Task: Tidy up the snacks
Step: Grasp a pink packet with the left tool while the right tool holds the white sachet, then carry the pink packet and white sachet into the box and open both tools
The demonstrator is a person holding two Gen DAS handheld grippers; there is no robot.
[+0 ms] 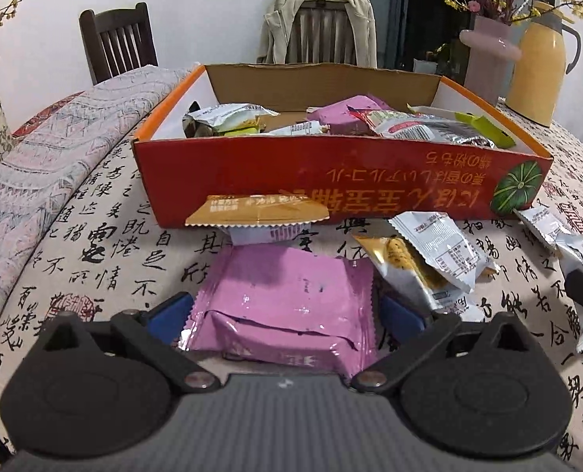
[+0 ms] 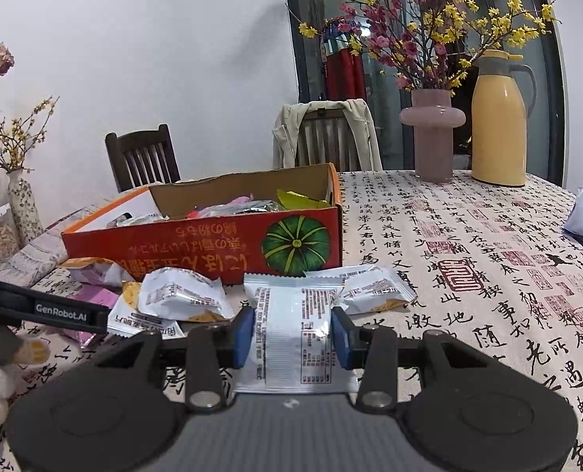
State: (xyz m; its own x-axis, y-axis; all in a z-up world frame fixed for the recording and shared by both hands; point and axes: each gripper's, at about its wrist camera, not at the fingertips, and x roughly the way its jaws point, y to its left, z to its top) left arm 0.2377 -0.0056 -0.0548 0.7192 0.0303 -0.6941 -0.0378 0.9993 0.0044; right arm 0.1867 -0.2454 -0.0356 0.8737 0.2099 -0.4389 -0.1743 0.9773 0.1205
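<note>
The red box (image 1: 331,181) sits mid-table, its near wall crowded by loose packets; to its right the cloth (image 2: 468,275) lies bare up to the vase (image 2: 433,133) and jug (image 2: 500,118). The left gripper (image 1: 283,314) tilts down, jaws wide — a pink packet (image 1: 283,295) between them, unpinched. The right gripper (image 2: 291,334) is clamped on a white packet (image 2: 291,338).

The counter (image 2: 468,275) wears a cream cloth patterned with black calligraphy and red seal stamps. On it, the box (image 1: 331,173) is red-orange outside with pale lettering and a green striped pumpkin, plain brown cardboard inside. A pink-purple packet (image 1: 287,295) lies between blue pads (image 1: 173,314) of the black left gripper (image 1: 287,314); a white packet (image 2: 295,334) with fine black print sits in the right gripper (image 2: 293,334). The flask (image 2: 500,118) is yellow, the vase (image 2: 433,133) dusty pink
</note>
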